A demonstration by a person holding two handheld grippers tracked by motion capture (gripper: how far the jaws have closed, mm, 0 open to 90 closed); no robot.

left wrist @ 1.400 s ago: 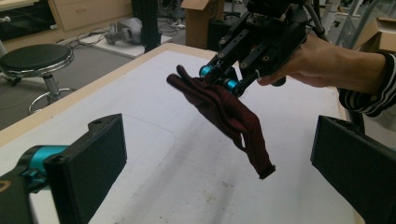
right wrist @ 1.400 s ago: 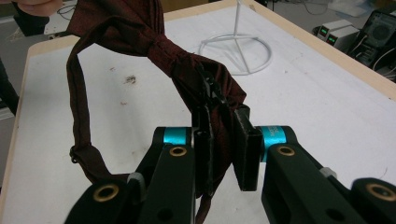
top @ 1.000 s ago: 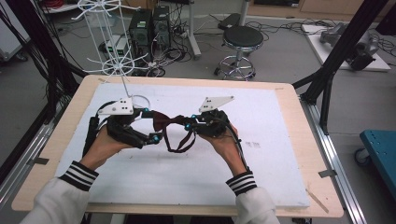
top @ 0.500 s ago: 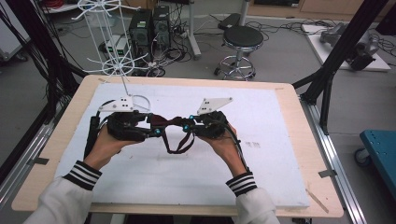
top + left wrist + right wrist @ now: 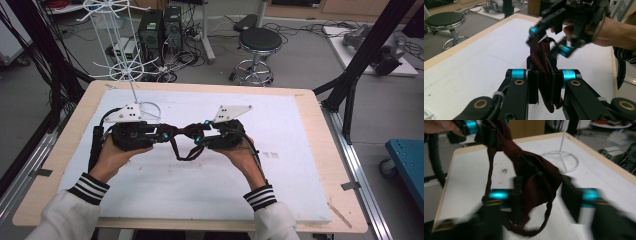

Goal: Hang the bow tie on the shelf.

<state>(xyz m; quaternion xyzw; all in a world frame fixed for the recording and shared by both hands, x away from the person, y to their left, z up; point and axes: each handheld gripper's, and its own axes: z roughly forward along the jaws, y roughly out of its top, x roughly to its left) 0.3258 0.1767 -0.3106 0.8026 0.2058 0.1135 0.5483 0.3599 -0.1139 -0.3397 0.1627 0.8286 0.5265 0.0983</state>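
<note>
A dark red bow tie (image 5: pixel 182 133) with a thin strap hangs between the two grippers above the white board. My left gripper (image 5: pixel 167 135) is shut on one end of it; in the left gripper view the fabric (image 5: pixel 544 60) is pinched flat between the jaws (image 5: pixel 545 85). My right gripper (image 5: pixel 198 138) faces it from the right, and its jaws (image 5: pixel 544 195) stand apart around the other lobe of the bow tie (image 5: pixel 534 177). The strap loop (image 5: pixel 187 154) droops below. The right gripper (image 5: pixel 549 40) also appears blurred in the left gripper view.
A white foam board (image 5: pixel 260 195) covers the wooden table (image 5: pixel 320 130). A white wire stand (image 5: pixel 131 70) rises from a ring base (image 5: pixel 148 111) just behind the left gripper. A stool (image 5: pixel 258 41) and computer cases stand on the floor beyond the table.
The two grippers have come closer together, and the bow tie, spread out before, now bunches between them. The right gripper's jaws look blurred and apart.
</note>
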